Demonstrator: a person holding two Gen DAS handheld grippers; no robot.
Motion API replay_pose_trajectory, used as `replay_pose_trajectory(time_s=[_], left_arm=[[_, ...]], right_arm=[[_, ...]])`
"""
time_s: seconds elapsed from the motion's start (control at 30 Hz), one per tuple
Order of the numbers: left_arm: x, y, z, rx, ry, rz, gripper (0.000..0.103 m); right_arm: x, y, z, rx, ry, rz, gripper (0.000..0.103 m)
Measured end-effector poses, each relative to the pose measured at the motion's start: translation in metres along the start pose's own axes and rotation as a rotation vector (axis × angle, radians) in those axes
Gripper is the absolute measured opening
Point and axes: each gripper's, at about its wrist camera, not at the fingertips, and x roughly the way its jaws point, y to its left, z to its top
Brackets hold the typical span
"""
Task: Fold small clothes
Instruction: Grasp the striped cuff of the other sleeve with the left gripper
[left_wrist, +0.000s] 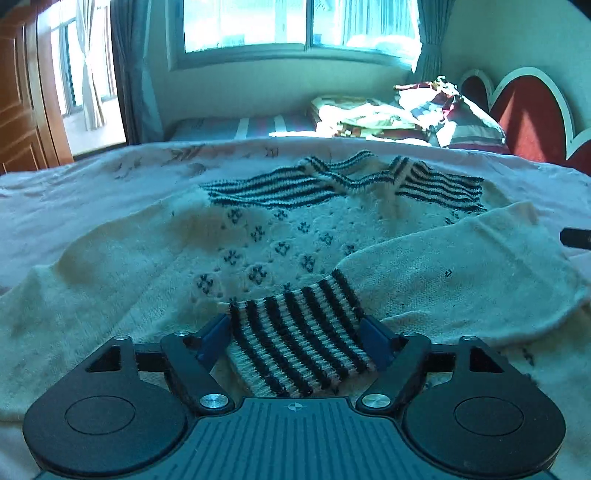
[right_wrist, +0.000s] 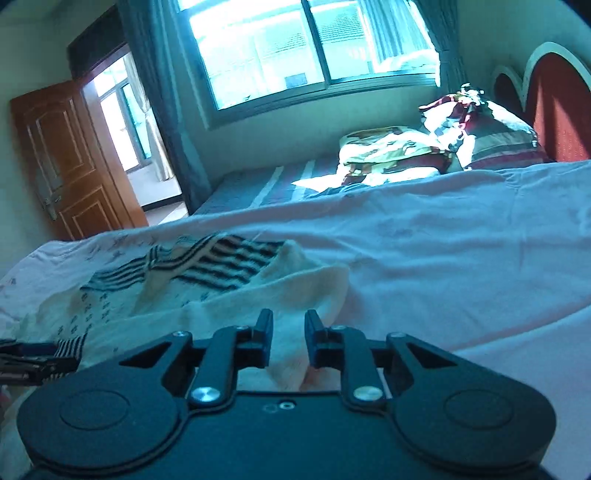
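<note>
A small cream knitted sweater (left_wrist: 258, 236) with dark flower dots and black-and-white striped bands lies spread on the bed. One sleeve is folded in over the body. Its striped cuff (left_wrist: 299, 343) lies between the fingers of my left gripper (left_wrist: 297, 332), whose jaws stand wide apart around it. In the right wrist view the sweater (right_wrist: 207, 291) lies left of centre. My right gripper (right_wrist: 289, 332) hovers over the sweater's cream edge with a narrow gap between its fingers, holding nothing. The left gripper (right_wrist: 33, 360) shows at that view's left edge by the cuff.
A pale pink sheet (right_wrist: 461, 240) covers the bed. Folded bedding and pillows (left_wrist: 406, 114) lie at the far end by the red headboard (left_wrist: 528, 118). A window is behind, and an open wooden door (right_wrist: 70, 162) stands to the left.
</note>
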Motion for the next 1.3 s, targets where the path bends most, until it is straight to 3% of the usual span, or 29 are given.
replay_pose_trajectory(time_s=[0.07,0.17,0.23,0.3,0.47,0.57,0.63,0.77,0.97,1.07,1.17,1.2,1.3], left_arm=[[0.003,0.005,0.001,-0.054,0.018,-0.011,0.088],[-0.003,0.006,0.008,-0.056,0.032,0.01,0.088],[-0.021,0.014,0.002,-0.069,-0.008,0.013,0.088],[-0.04,0.031,-0.008,-0.115,-0.021,0.033,0.088],[-0.09,0.119,-0.055,-0.359,-0.038,0.15,0.088],[-0.116,0.191,-0.089,-0.572,-0.058,0.244,0.087],[-0.125,0.239,-0.111,-0.76,-0.07,0.243,0.073],[-0.126,0.307,-0.144,-1.027,-0.134,0.187,0.07],[-0.103,0.347,-0.149,-1.156,-0.223,0.161,0.069],[-0.091,0.352,-0.144,-1.143,-0.227,0.192,0.058],[-0.079,0.359,-0.142,-1.117,-0.2,0.239,0.025],[-0.077,0.362,-0.143,-1.118,-0.189,0.244,0.008],[-0.085,0.368,-0.135,-1.089,-0.218,0.213,0.005]], right_arm=[[0.011,0.013,-0.018,-0.081,0.079,-0.028,0.019],[0.004,0.022,-0.014,-0.079,0.052,-0.072,0.025],[-0.019,0.028,-0.009,-0.047,-0.03,-0.062,0.029],[-0.034,0.035,-0.01,-0.048,-0.051,-0.055,0.029],[-0.064,0.047,-0.033,-0.06,-0.001,-0.051,0.029],[-0.076,0.05,-0.046,-0.002,0.03,-0.059,0.029],[-0.08,0.05,-0.05,0.055,0.038,-0.06,0.029],[-0.08,0.058,-0.051,0.141,0.043,-0.081,0.029],[-0.074,0.089,-0.038,0.152,0.013,-0.065,0.029],[-0.073,0.106,-0.029,0.133,-0.004,-0.06,0.029],[-0.072,0.119,-0.024,0.117,-0.018,-0.059,0.029],[-0.071,0.121,-0.023,0.116,-0.019,-0.058,0.029],[-0.068,0.127,-0.022,0.115,-0.017,-0.06,0.029]])
